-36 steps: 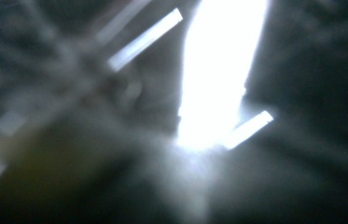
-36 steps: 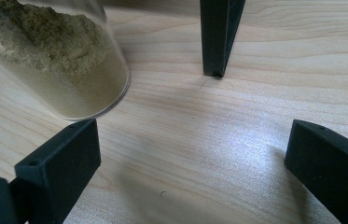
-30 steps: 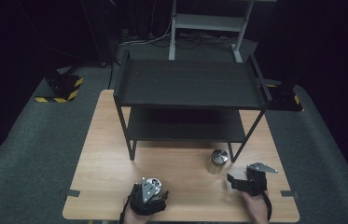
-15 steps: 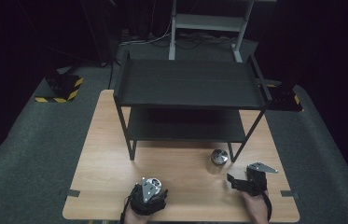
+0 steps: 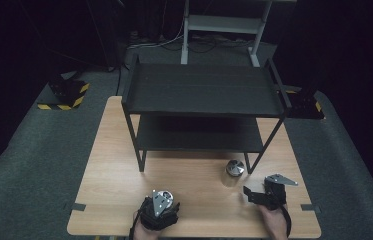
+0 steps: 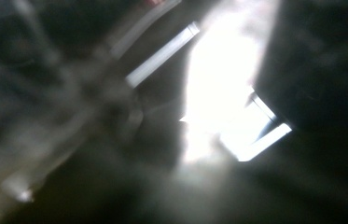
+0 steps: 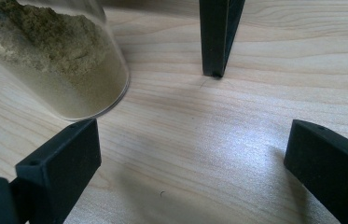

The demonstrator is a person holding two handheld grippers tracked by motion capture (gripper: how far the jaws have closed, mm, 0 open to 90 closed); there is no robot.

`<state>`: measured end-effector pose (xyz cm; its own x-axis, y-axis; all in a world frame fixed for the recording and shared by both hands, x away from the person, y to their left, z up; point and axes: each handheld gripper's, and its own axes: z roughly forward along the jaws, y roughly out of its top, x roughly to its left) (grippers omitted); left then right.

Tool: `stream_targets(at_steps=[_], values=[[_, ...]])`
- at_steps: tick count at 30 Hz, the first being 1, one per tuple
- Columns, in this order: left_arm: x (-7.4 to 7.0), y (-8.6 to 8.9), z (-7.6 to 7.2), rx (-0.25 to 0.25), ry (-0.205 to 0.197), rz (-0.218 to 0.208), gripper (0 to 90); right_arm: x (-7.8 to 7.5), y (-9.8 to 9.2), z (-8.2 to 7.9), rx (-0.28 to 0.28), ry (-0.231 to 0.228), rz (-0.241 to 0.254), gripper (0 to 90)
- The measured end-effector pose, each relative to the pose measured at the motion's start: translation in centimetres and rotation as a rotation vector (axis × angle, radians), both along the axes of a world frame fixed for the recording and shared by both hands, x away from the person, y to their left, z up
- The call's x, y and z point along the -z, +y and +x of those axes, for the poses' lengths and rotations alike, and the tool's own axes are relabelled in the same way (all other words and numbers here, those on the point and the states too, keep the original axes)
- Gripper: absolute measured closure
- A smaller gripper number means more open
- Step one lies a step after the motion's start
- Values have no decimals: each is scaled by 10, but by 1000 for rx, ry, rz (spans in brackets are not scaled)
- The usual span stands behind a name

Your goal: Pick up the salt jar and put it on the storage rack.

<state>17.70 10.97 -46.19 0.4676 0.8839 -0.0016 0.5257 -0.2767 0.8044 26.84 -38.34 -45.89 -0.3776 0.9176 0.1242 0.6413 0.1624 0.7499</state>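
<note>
We see the wooden desk from the high view with a black two-tier shelf rack standing on its far half. The jar, glass with a silver lid, stands on the desk just in front of the rack's front right leg, toward the near right corner. In the right gripper view the jar holds a tan powder and sits at the upper left, with the rack leg planted on the wood beyond it. The right gripper lies low near the near right corner of the desk, held by the person's right hand, pointing left toward the jar and close to it. Its tongs are spread wide (we see bare wood between them in the right gripper view): the left pad sits just below the jar's base and looks close to it, though we can't tell whether it touches, and the right pad is well apart from it. Nothing is pinched on that side. The left gripper sits at the near edge of the desk, a bit left of centre, well apart from the jar. Its tongs have just been closing and are now pressed together, and we see nothing between them. The left gripper view is a blur with one bright patch, so we read no objects from it. Dark carpet surrounds the desk.
</note>
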Motion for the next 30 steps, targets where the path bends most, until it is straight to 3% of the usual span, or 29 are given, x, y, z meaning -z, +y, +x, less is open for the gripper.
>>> stream_targets(at_steps=[5,12,18,30], values=[[-1,-2,0,-6,0,2,308,0,0,0,0,0,1,38],[-6,-7,2,9,-2,38,309,0,-1,0,-2,-1,4,38],[-9,-6,4,7,-4,22,309,1,-2,0,-1,-1,9,38],[-25,-5,10,27,-13,36,309,1,-2,0,-1,-1,8,38]])
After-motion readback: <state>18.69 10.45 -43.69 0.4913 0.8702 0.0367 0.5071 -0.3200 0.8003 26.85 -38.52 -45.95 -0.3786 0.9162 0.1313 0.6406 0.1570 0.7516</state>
